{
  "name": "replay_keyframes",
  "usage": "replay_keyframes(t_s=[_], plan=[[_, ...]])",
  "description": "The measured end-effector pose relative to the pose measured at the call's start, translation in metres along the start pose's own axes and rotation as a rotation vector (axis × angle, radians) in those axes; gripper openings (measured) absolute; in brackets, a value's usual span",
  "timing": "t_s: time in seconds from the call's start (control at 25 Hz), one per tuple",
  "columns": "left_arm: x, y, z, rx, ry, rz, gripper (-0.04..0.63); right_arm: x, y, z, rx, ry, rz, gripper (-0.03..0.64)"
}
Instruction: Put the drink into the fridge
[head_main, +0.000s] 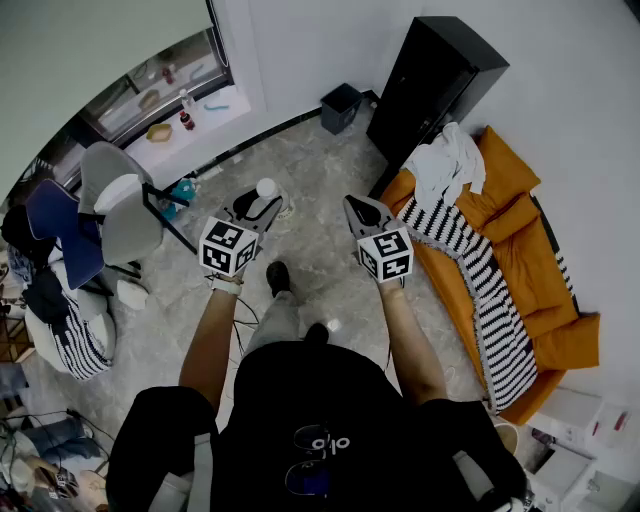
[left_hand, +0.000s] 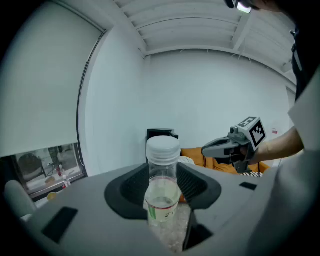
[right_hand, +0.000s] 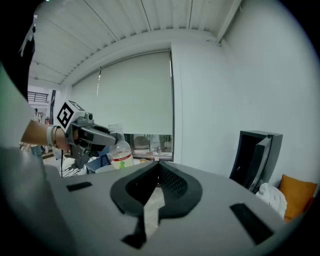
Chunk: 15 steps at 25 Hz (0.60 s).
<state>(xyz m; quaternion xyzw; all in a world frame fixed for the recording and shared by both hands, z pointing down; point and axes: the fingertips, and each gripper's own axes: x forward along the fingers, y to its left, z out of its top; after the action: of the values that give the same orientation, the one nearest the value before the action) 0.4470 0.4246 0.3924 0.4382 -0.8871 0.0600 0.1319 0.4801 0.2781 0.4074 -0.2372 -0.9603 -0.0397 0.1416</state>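
The drink is a clear plastic bottle with a white cap and a little liquid in it. It stands upright between the jaws of my left gripper, which is shut on it. From the head view the bottle's cap shows at the tip of the left gripper. My right gripper is held level beside it, shut with nothing in it; its tips meet in the right gripper view. The fridge is a tall black cabinet ahead and to the right, also in sight as the fridge with its door ajar.
An orange sofa with a striped blanket and white clothes runs along the right wall beside the fridge. A small black bin stands by the far wall. Chairs and clutter crowd the left side under the window.
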Motion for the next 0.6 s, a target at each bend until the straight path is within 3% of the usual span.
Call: replay_keyframes(t_s=[0.24,0.6], plan=[[0.024,0.039,0.008,-0.004,0.001,-0.016,0.178,0.042,-0.015,0.009,0.013,0.009,-0.013,0.008],[0.072,0.134,0.034,0.01,-0.021,-0.06,0.178,0.136,-0.045,0.044,0.023,0.014,-0.058,0.008]])
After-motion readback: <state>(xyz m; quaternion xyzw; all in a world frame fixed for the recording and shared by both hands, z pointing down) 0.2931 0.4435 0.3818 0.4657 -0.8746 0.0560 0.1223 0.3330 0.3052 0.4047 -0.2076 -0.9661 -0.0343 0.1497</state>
